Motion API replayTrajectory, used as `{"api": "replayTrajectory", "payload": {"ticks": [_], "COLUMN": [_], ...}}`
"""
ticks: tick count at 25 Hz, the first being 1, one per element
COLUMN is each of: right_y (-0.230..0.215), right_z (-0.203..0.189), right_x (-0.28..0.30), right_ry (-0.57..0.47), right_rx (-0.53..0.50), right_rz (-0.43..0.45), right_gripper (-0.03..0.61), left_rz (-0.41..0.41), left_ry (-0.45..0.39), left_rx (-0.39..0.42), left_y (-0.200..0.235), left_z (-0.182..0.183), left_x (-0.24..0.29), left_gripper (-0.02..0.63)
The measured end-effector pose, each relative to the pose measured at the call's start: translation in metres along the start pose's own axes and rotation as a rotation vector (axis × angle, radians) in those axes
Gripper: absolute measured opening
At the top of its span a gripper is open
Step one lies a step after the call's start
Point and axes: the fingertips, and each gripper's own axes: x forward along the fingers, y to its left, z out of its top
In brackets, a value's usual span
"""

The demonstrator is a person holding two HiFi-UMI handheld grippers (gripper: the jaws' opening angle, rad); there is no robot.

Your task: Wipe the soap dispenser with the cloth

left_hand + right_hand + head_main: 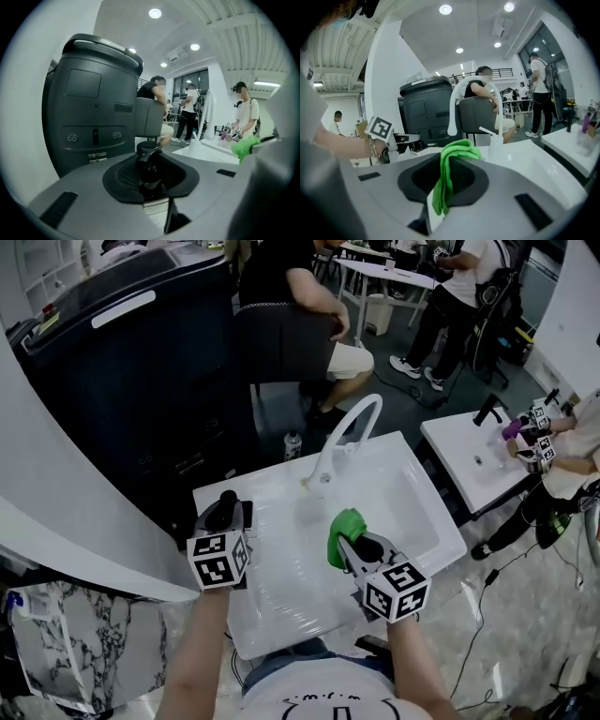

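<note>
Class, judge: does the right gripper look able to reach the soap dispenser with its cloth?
Probably yes: only open sink separates the right gripper's cloth from the soap dispenser in the left gripper.

soap dispenser [148, 161]: black pump bottle, pale label lower on its body | clamped between the jaws of the left gripper [151, 185], pump head uppermost | cloth [457, 152]: bright green, folded | pinched between the jaws of the right gripper [443, 187], bunched beyond the tips, tail hanging below
</note>
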Motion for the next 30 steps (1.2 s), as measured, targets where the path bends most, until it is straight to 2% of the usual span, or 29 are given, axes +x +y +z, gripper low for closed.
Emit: {"api": "replayTrajectory", "payload": {"ticks": [7, 13, 17, 22, 25, 28, 30], "right_y": [-0.017, -0.022, -0.028, -0.031, -0.03, -0.027, -0.025], "right_z": [-0.014, -0.023, -0.022, -0.024, -0.024, -0.021, -0.018], "right_x": [-0.003, -0.004, -0.004, -0.001, 0.001, 0.002, 0.001], "right_ry": [0.043, 0.071, 0.069, 0.075, 0.074, 0.065, 0.059], "right_rx": [0.014, 0.013, 0.023, 0.02, 0.015, 0.015, 0.018], "right_rz": [-0.028, -0.028, -0.033, -0.028, -0.02, -0.013, -0.012], "right_gripper": [0.048, 0.048, 0.047, 0.048, 0.048, 0.048, 0.048], "left_rz": [0.162, 0.258, 0.253, 0.197, 0.145, 0.107, 0.08], "left_ry": [0.083, 0.046, 0.011, 0.019, 0.032, 0.046, 0.047], "left_rx": [-0.062, -0.035, -0.006, -0.077, -0.121, -0.088, -0.086], "left_y": [0.025, 0.032, 0.025, 0.023, 0.021, 0.018, 0.017], "left_z": [-0.002, -0.007, -0.009, -0.015, -0.018, -0.023, -0.023], "left_x": [0.06, 0.08, 0.081, 0.085, 0.085, 0.08, 0.076], "left_gripper": [0.094, 0.095, 0.098, 0.113, 0.146, 0.147, 0.17]}}
